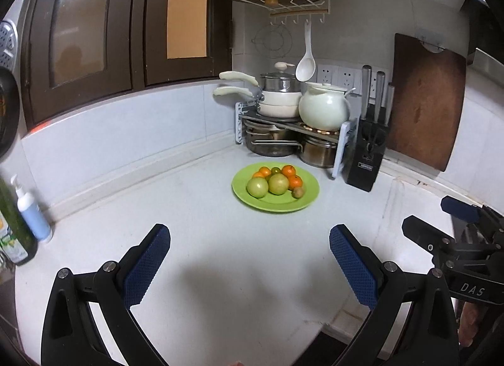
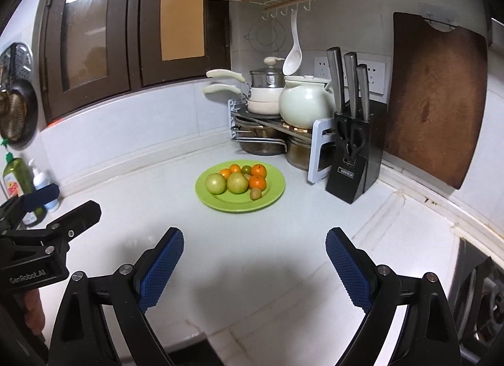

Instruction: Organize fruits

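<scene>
Your fruit all sits together on the green plate [image 1: 277, 205], just above the middle of the left wrist frame: two pale green round fruits [image 1: 257, 187] at the front, four small oranges [image 1: 288, 170] and a little green citrus [image 1: 276, 170] packed behind them, and a brown kiwi [image 1: 298, 191] alone toward the plate's right edge. Gathered like that, the pile fits either fruit already collected onto one dish or fruit waiting to be sorted elsewhere; the pictures do not settle which. The plate rests on the white counter [image 1: 195, 208], clear of the pot rack [image 1: 293, 133] and the knife block [image 1: 367, 158] to its upper right, so you have open approach from the front. Your left gripper [image 1: 250, 266] hangs low in its frame, jaws spread wide and holding nothing, aimed at the plate. Your right gripper [image 2: 254, 266] matches it, jaws likewise wide apart and empty, both well short of the fruit.
</scene>
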The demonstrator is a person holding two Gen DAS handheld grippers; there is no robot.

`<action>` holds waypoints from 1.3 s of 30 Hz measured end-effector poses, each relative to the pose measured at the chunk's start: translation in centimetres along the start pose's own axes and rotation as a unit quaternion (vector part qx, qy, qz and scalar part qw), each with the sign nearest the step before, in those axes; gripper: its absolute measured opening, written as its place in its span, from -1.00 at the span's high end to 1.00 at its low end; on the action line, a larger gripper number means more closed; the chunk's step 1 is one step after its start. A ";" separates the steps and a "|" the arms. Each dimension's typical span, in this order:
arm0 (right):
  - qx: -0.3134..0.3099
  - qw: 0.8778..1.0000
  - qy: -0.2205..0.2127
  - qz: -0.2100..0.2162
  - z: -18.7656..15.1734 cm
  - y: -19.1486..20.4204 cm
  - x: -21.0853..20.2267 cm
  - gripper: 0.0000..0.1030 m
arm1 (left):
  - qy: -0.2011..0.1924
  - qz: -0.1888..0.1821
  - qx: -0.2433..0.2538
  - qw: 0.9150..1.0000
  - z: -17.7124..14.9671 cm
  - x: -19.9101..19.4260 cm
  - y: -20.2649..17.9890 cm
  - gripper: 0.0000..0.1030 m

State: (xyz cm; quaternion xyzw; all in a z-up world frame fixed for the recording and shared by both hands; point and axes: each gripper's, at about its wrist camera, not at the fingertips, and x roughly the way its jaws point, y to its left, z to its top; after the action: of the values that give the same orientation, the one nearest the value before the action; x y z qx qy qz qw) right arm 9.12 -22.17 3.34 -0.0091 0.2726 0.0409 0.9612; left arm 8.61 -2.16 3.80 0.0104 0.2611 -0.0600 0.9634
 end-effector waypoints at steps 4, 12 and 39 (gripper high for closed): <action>-0.001 1.000 -0.002 0.005 -0.9 -0.1 -1.6 -0.80 | -0.007 0.004 0.004 1.000 -0.8 -1.7 -0.6 -1.00; -0.008 1.000 -0.006 0.013 -1.9 0.1 -3.6 -0.80 | -0.015 0.016 0.005 1.000 -2.1 -4.1 -0.9 -1.00; -0.005 1.000 -0.009 0.016 -3.0 0.4 -5.1 -0.80 | -0.028 0.021 0.013 0.999 -2.8 -6.1 -1.5 -1.00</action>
State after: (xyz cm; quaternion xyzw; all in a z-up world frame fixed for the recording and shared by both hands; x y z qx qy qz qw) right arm 3.20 -22.32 3.42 -0.0096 0.2641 0.0574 0.9627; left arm 1.84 -2.85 4.50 0.0264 0.2333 -0.0435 0.9711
